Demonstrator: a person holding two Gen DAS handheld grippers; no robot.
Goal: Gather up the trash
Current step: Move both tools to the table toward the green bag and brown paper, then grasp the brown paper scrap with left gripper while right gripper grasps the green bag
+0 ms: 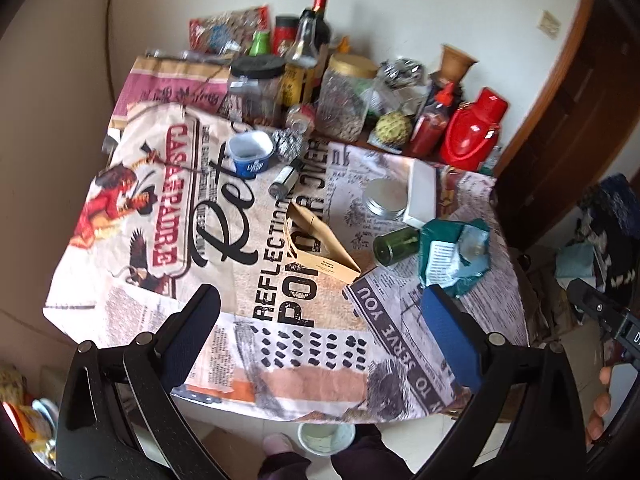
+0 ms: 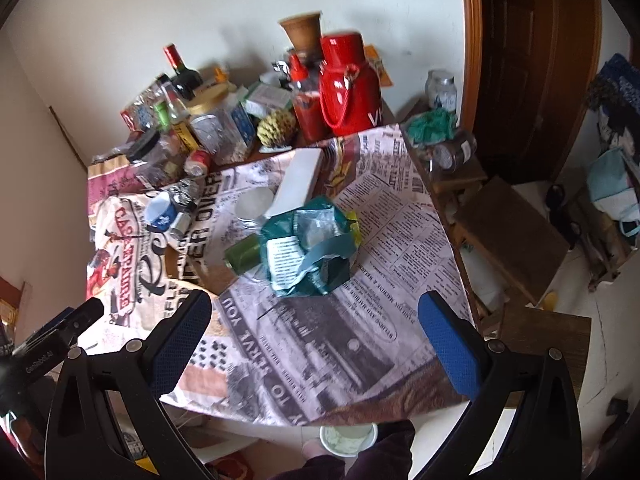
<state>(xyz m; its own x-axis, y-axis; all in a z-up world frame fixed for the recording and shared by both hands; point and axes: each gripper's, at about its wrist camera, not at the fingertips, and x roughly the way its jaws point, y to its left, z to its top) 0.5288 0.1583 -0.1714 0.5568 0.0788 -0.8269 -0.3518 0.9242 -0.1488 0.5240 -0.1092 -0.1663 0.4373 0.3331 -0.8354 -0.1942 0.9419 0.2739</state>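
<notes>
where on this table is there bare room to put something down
Free: the near strip of the tablecloth in front of the brown paper bag, and the right side beyond the green wrapper, toward the table's right edge. The far-left corner by the blue cup has some room. Crowded: the back row around the red jug and jars.

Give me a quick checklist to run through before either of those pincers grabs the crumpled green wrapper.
1. Left gripper open and holding nothing: ok.
2. Right gripper open and holding nothing: ok.
3. Crumpled green plastic wrapper in plain sight of both cameras: ok.
4. Wrapper apart from its neighbours: not ok, the dark green glass bottle lies right against it.
5. White bin on the floor below the table edge: ok.
6. Room in the bin: cannot tell.
</notes>
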